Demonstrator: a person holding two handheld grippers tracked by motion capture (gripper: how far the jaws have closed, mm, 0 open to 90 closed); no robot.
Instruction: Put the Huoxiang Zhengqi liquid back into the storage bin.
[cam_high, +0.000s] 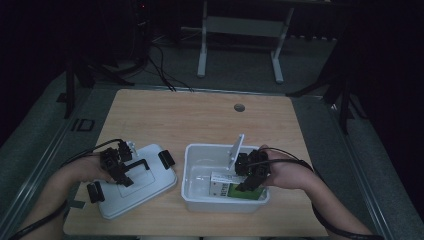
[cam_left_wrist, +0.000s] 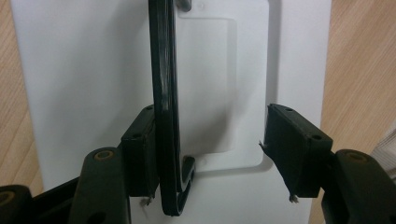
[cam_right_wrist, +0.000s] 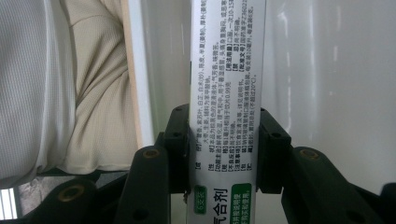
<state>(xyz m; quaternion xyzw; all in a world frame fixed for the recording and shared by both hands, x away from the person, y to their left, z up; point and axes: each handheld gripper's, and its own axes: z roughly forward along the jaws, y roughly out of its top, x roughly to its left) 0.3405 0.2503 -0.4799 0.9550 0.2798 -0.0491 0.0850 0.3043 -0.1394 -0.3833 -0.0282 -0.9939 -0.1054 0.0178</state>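
Right fingers (cam_right_wrist: 273, 151): clamped on the two long sides of a white-and-green carton (cam_right_wrist: 227, 93), pads pressing flat on the printed card.
Right gripper (cam_high: 250, 176): inside the white bin (cam_high: 196, 197), dipped over its near-right corner, a hand (cam_high: 286, 173) behind it.
Carton's place: in the bin, low against the near wall; its green face (cam_high: 244, 192) shows through the wall from above.
Left fingers (cam_left_wrist: 140, 156): apart; one pad lies against the lid's black handle (cam_left_wrist: 166, 102), the other stands off it with white plastic showing in the gap. No squeeze that I can see.
Left gripper (cam_high: 116, 165): over the white lid (cam_high: 145, 192), which lies flat on the wooden table (cam_high: 200, 117) just left of the bin.
How the carton should handle: light, I'd judge, thin card with a slick print. It would likely dent under a hard pinch and could slide in the pads. The long narrow sides, taken mid-length as now, look the right hold.
How the lid should handle: stiff moulded plastic, probably light; the handle is the obvious place to take it, though a thin bar may swivel in the pads.
Hard to make out: the room is dim. The carton's far end is cut off in the right gripper view, and whether it rests on the bin floor I cannot tell. A pale flat piece (cam_high: 236, 150) stands above the bin's rim beside the right gripper; I can't say what it is.
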